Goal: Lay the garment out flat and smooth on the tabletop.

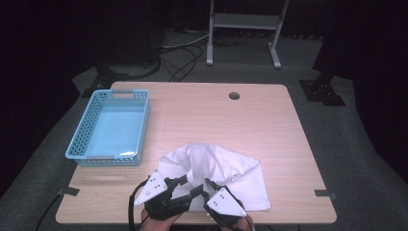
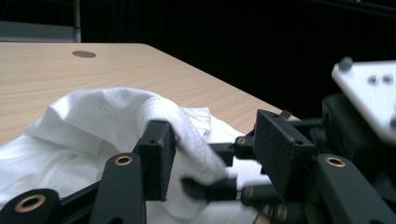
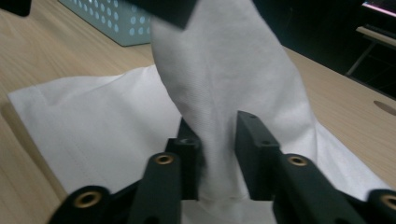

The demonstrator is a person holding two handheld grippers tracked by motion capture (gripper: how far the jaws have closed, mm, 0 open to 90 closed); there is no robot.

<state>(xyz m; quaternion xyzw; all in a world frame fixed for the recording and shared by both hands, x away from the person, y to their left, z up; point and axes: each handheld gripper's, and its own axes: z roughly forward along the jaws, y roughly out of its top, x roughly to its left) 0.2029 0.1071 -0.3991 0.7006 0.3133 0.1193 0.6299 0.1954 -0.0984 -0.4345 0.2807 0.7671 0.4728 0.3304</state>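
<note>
Both tongs work at the near edge of the surface (image 1: 202,110), just in front of the person's hands. The left tongs (image 1: 185,181) and the right tongs (image 1: 204,185) point toward each other and almost meet over the white cloth (image 1: 226,168).

Seen along the right tongs (image 3: 217,154), a raised fold of the cloth (image 3: 224,84) stands between the two jaws, which are narrow around it; I judge they hold this fold. Seen along the left tongs (image 2: 210,154), the jaws stand wider, and a ridge of the cloth (image 2: 140,121) lies over the one jaw and hangs into the gap. If they press it, I cannot tell.

The cloth lies crumpled on the near middle of the surface, with one part lifted. Probably the two tongs take the same edge close together so that one can pass it to the other or spread it out.

Farther left stands a blue basket (image 1: 79,144), apart from the cloth, perhaps the place for the cloth later.
</note>
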